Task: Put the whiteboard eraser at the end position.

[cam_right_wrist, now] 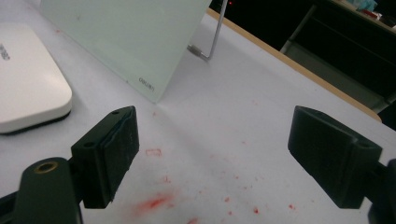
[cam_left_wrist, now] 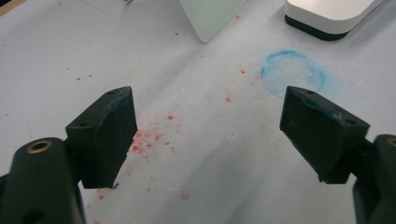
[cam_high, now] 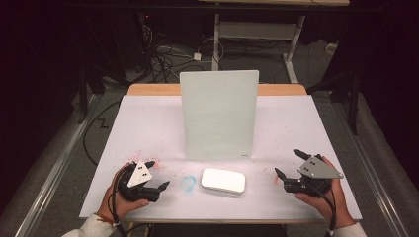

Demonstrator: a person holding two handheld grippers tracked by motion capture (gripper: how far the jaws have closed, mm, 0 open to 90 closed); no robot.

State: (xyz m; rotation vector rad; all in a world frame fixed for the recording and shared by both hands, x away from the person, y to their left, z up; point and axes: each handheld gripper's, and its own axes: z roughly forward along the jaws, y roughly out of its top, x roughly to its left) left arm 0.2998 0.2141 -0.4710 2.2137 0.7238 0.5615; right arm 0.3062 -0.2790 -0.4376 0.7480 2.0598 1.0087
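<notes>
A white rounded eraser block lies flat near the table's front, in front of an upright pale glass board. The eraser's corner is at the top right of the left gripper view, and its end is at the left of the right gripper view. My left gripper rests at the front left, open, with nothing between its jaws. My right gripper rests at the front right, also open and empty. The board's lower corner stands just beyond it.
The white table cover carries red marker specks near the left gripper, a red smear under the right one and a faint blue ring left of the eraser. A metal prop stands behind the board. Dark floor with cables lies beyond.
</notes>
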